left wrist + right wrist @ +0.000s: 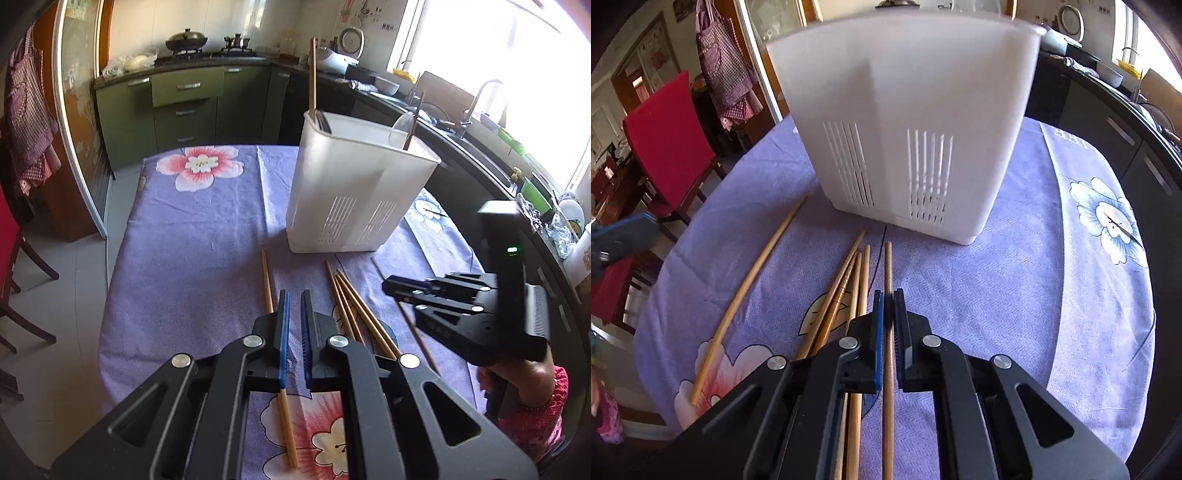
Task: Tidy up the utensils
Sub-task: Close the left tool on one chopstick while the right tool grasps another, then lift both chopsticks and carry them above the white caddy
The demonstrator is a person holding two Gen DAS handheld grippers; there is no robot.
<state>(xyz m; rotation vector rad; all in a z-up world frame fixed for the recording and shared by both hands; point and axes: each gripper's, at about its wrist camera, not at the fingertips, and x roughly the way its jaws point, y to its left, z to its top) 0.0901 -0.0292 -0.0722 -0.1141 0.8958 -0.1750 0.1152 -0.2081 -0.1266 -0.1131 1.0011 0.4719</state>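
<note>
A white slotted utensil holder (354, 192) stands on the purple flowered tablecloth (192, 229); it also fills the right wrist view (908, 133). A chopstick (314, 81) and a clear spoon (400, 125) stand in it. Several wooden chopsticks (354, 310) lie in front of it. My left gripper (294, 299) hovers slightly open over the cloth, beside a single chopstick (267, 284). My right gripper (888, 299) is shut on one chopstick (887, 266) low over the table; it shows in the left wrist view (391, 286). A loose bundle (849, 288) lies to its left.
A lone chopstick (750, 284) lies further left. A red chair (672, 147) stands beyond the table's left edge. Green cabinets (184, 107) and a dark counter with a sink (476, 136) run behind and to the right of the table.
</note>
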